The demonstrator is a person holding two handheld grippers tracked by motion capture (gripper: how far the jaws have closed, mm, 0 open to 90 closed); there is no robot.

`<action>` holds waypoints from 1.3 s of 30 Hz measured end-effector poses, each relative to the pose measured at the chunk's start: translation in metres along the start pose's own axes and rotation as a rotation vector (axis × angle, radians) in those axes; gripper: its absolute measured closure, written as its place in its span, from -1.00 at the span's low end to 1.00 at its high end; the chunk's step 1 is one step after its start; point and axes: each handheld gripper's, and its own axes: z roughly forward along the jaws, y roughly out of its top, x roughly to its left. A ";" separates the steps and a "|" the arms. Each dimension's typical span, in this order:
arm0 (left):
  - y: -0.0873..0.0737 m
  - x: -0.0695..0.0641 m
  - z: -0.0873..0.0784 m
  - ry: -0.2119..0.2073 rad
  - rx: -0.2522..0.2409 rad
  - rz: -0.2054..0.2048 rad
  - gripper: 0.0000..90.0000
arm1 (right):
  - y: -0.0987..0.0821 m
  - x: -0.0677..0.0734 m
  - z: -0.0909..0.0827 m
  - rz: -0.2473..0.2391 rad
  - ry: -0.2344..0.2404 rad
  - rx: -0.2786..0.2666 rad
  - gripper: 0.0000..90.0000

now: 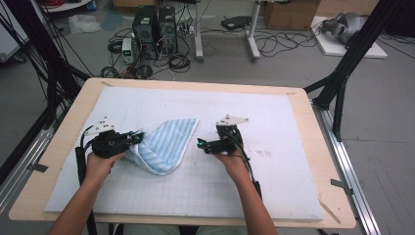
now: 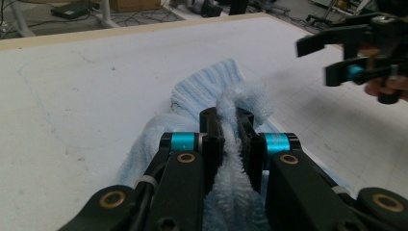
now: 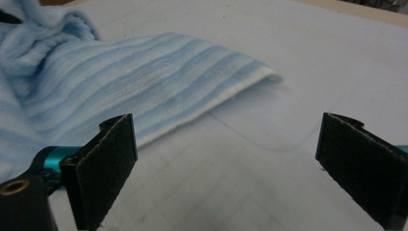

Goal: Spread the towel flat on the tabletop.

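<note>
A light blue striped towel point(image 1: 169, 143) lies crumpled on the white mat point(image 1: 274, 117), left of centre. My left gripper point(image 1: 138, 137) is shut on the towel's left edge; in the left gripper view the fluffy cloth point(image 2: 231, 144) is pinched between the two black jaws and bulges above them. My right gripper point(image 1: 201, 144) stands open just right of the towel, its jaws wide apart with nothing between them. In the right gripper view the towel's striped edge point(image 3: 159, 86) lies just beyond the pads point(image 3: 108, 168).
The mat covers a wooden table point(image 1: 313, 147). Black frame posts point(image 1: 350, 63) stand at both sides. Computer towers point(image 1: 154, 27), cables and boxes are on the floor beyond the far edge. Bare mat lies right of the right gripper.
</note>
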 end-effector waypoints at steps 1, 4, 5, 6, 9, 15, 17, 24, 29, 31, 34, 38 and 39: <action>0.000 0.000 0.000 -0.005 0.003 0.001 0.84 | 0.005 0.001 0.010 0.001 0.007 0.010 -0.86; 0.000 -0.001 0.002 -0.017 0.012 -0.003 0.84 | 0.020 0.006 0.054 -0.028 0.002 0.099 -0.86; 0.000 -0.002 0.002 -0.018 0.013 -0.002 0.84 | 0.022 0.007 0.063 -0.030 -0.002 0.112 -0.86; 0.000 -0.002 0.002 -0.019 0.011 -0.001 0.84 | 0.022 0.007 0.063 -0.030 -0.002 0.112 -0.86; 0.000 -0.002 0.001 -0.022 0.009 -0.003 0.84 | 0.029 0.009 0.082 -0.039 -0.020 0.137 -0.64; -0.001 0.001 -0.003 -0.018 -0.003 -0.010 0.84 | 0.031 0.016 0.090 -0.134 -0.023 0.225 0.71; -0.001 0.002 -0.005 -0.014 -0.007 -0.014 0.84 | 0.028 0.018 0.079 -0.206 -0.041 0.270 0.86; -0.001 0.003 -0.009 -0.002 -0.028 -0.031 0.84 | 0.009 0.007 0.034 -0.191 -0.084 0.312 0.88; 0.000 0.001 -0.005 -0.007 -0.019 -0.025 0.84 | -0.020 -0.004 -0.026 -0.178 -0.155 0.290 0.88; 0.000 0.000 -0.003 -0.011 -0.015 -0.022 0.84 | -0.025 -0.006 -0.035 -0.166 -0.168 0.278 0.88; 0.000 -0.001 -0.001 -0.017 -0.008 -0.017 0.84 | -0.040 -0.011 -0.060 -0.142 -0.197 0.272 0.88; 0.000 -0.007 0.005 -0.048 0.007 -0.010 0.84 | -0.060 -0.011 -0.087 -0.121 -0.240 0.290 0.88; 0.000 -0.010 0.007 -0.062 0.014 -0.003 0.84 | -0.066 -0.010 -0.093 -0.116 -0.245 0.288 0.88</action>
